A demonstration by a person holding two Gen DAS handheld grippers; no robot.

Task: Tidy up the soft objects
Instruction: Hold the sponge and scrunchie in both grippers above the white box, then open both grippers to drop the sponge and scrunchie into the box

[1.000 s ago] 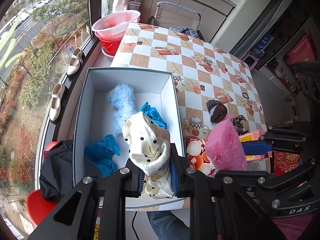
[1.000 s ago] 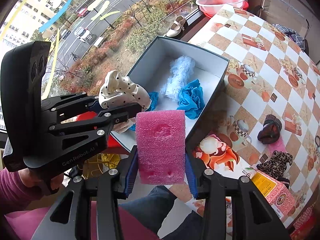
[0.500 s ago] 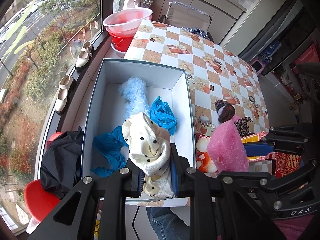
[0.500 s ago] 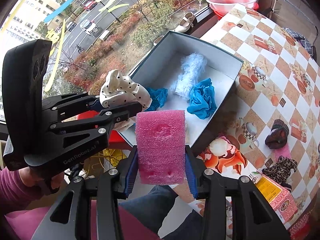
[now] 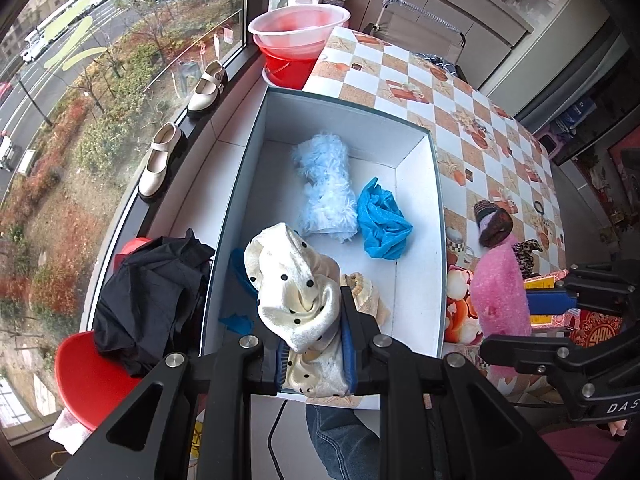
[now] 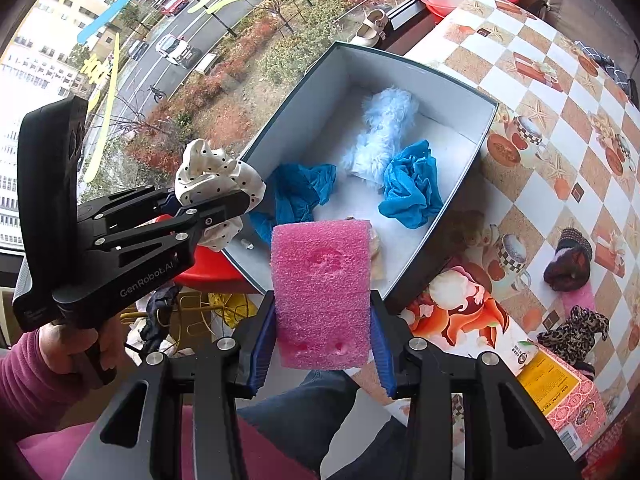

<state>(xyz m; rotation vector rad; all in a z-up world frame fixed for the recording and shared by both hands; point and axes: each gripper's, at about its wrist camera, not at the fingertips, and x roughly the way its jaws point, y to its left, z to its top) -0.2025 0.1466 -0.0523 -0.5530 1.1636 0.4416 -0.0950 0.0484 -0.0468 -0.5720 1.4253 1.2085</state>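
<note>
Left gripper point(image 5: 314, 354): clamped on the cream polka-dot cloth point(image 5: 294, 284), pads pinching its lower folds while the bulk blooms up above the fingers.
Right gripper point(image 6: 322, 338): closed on the pink foam block point(image 6: 322, 292), gripped by its two side edges — the block stands upright between the blue pads, barely squashed.
Where the goods are: both held in the air at the near end of the white box point(image 5: 416, 292), the cloth over the near-left part of the floor, the foam at the near-right wall, by my reading not fully over the opening.
Already inside: fluffy pale-blue roll point(image 5: 326, 188) down the middle, a crumpled blue cloth point(image 5: 382, 222) just beside it, a second blue cloth point(image 6: 298, 194) toward the near left, a beige scrap point(image 5: 366, 294) close under the left fingers.
Step in hand: looks like the drop-in — both pieces heading for the near half of the box.
How to do it well: lower the cloth into the near-left corner before letting go; its loose folds could drape over the wall if released high.
Foam: carry it inward past the near wall first, then lay it flat on the bare floor at the near right.
Watch for: the two grippers sit close together, so release one at a time.
Still waiting on the table point(image 6: 532, 92): a dark knitted piece point(image 6: 568, 266) and a leopard-print piece point(image 6: 574, 330).
</note>
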